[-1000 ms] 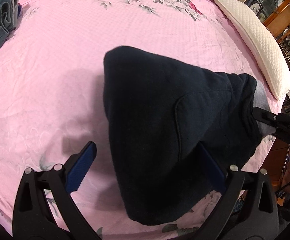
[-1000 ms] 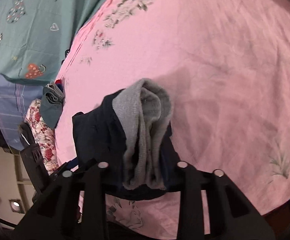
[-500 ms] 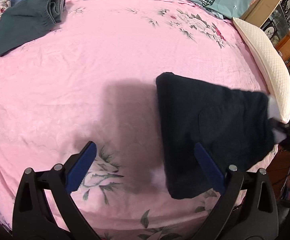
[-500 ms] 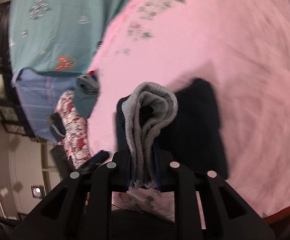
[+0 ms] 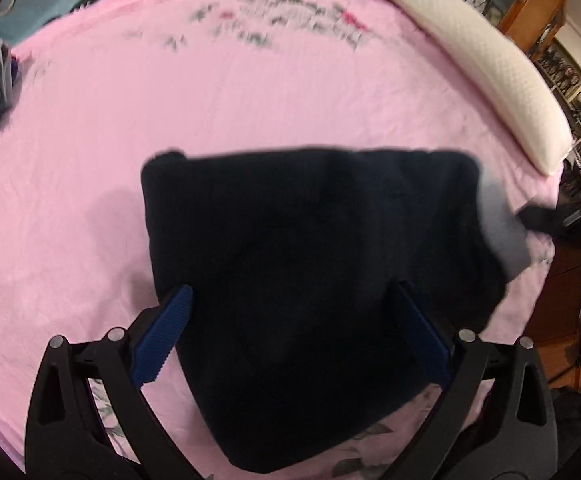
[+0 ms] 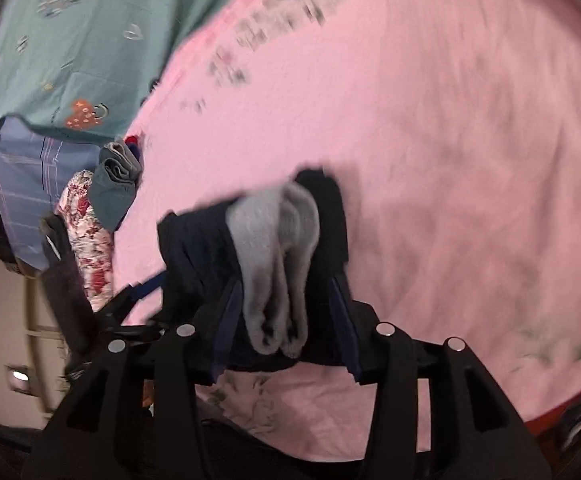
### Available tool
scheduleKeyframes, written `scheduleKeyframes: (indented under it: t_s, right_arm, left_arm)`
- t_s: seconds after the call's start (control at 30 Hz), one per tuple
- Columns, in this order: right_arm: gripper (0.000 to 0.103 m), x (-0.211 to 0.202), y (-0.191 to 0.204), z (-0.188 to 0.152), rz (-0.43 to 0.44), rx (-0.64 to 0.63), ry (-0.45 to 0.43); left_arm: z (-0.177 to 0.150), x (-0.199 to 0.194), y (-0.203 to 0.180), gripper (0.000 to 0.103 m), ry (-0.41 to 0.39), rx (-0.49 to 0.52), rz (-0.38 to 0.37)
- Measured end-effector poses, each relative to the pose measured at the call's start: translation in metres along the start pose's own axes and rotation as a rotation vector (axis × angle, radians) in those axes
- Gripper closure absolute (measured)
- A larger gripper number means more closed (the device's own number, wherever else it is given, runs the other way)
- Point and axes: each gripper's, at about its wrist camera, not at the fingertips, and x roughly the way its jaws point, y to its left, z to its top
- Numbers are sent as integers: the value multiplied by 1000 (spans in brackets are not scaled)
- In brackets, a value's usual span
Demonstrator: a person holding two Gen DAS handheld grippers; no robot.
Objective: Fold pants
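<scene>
Dark navy pants [image 5: 310, 260] lie folded on the pink floral sheet [image 5: 170, 120], their grey ribbed band [image 5: 498, 232] at the right end. My left gripper [image 5: 292, 290] hovers open above the pants, its blue pads [image 5: 166, 332] wide apart and gripping nothing. In the right wrist view the grey band [image 6: 278, 264] and navy cloth [image 6: 194, 248] bunch between the fingers of my right gripper [image 6: 284, 284]. Its jaws are opening and the pads stand off the grey band. The right gripper [image 5: 550, 216] also shows at the band's end in the left wrist view.
A white pillow [image 5: 482, 72] lies along the bed's right side, with wooden cabinets [image 5: 530, 12] behind. A folded teal garment [image 6: 116, 184] sits at the far left by a floral cushion [image 6: 86, 240] and a teal duvet [image 6: 82, 40]. The bed edge runs near the band.
The right jaws, shut tight on the grey band before, have spread apart. The left gripper swung off to the left, then back over the pants, staying open. The pants now lie flatter.
</scene>
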Motion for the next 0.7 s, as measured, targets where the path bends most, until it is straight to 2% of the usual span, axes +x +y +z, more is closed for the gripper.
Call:
scheduleKeyframes:
  t_s: [0.07,0.13,0.2,0.23,0.3,0.33,0.37,0.43,0.5,0.6,0.7]
  right_arm:
    - [57,-23,26,5,37,-97,-98]
    - [57,-23,47,10,117,-171,-109]
    - [57,-7,60,14,177,-214,-100]
    - [57,7,60,15,174,-226,-85]
    - [59,35,47,17,89,-220,-52]
    - [69,49,37,17,36,-217,-42]
    - [86,64,17,17,-3,-209,-35]
    - [89,72,-13,17,84,-129,-39]
    - [90,70,-30,18,149,-46,-29]
    - [90,71,-13,19,59,-129,-19]
    - [77,46,19,18,-22,-189,-21]
  left_arm:
    - [0,3,3,3,-4,-25,-13]
    - [3,4,2,2,-5,-23,-1]
    - [2,4,0,2,-4,-22,9]
    - [2,3,0,2,-7,-22,9]
    - [-2,1,1,2,-11,-23,6]
    - [-2,2,0,2,-11,-18,5]
    - [-4,4,0,2,-9,-8,8]
    - [-7,7,-1,2,-6,10,24]
    - [-9,9,0,2,-21,10,20]
    - [-7,6,1,2,-14,0,22]
    - [-3,-23,3,2,-51,-11,27]
